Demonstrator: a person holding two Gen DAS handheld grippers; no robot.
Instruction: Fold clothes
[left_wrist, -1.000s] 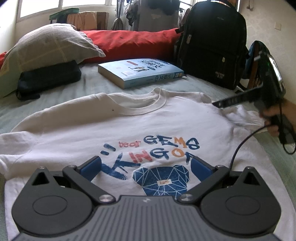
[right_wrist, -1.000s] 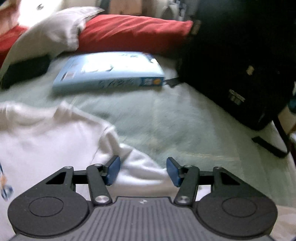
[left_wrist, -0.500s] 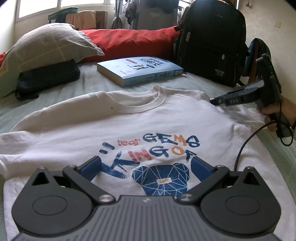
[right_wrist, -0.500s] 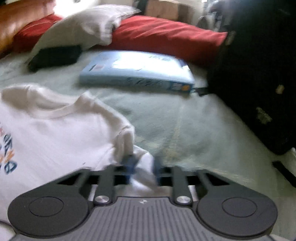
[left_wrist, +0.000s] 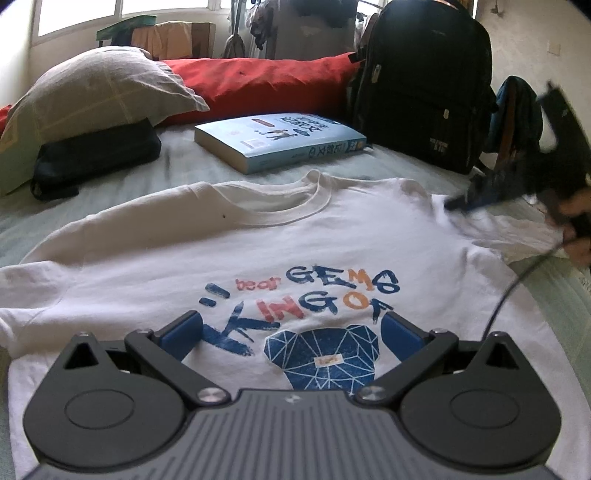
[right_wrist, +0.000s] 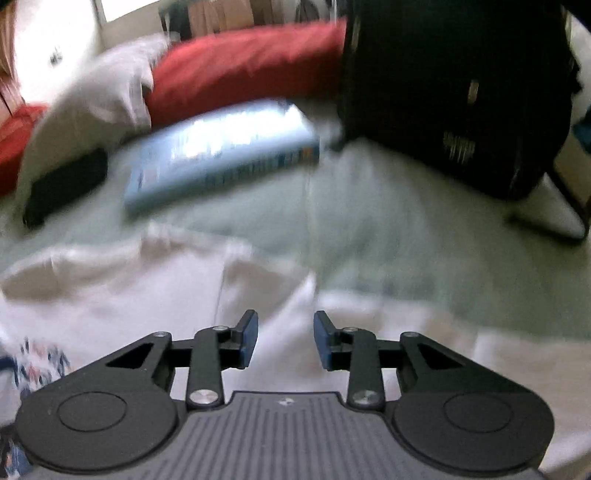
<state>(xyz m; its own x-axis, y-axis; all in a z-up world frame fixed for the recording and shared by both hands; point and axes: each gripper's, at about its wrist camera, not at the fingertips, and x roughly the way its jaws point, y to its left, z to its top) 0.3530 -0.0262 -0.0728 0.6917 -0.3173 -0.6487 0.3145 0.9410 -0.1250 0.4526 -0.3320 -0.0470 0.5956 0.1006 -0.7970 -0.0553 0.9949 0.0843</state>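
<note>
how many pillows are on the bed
2: a grey pillow at the far left, resting on a dark pouch, and a red pillow behind the blue book. More may lie out of view.

The right gripper (right_wrist: 284, 338), clamped on the white T-shirt's (left_wrist: 258, 254) sleeve half a second ago, has just reopened with pads apart above the cloth.

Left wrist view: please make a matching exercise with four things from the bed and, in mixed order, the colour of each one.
Things:
1. T-shirt
2. book
3. backpack
4. long cushion

Colours:
A. red
B. white with a printed bear
C. black
D. light blue

Pairs: 1-B, 2-D, 3-C, 4-A
</note>
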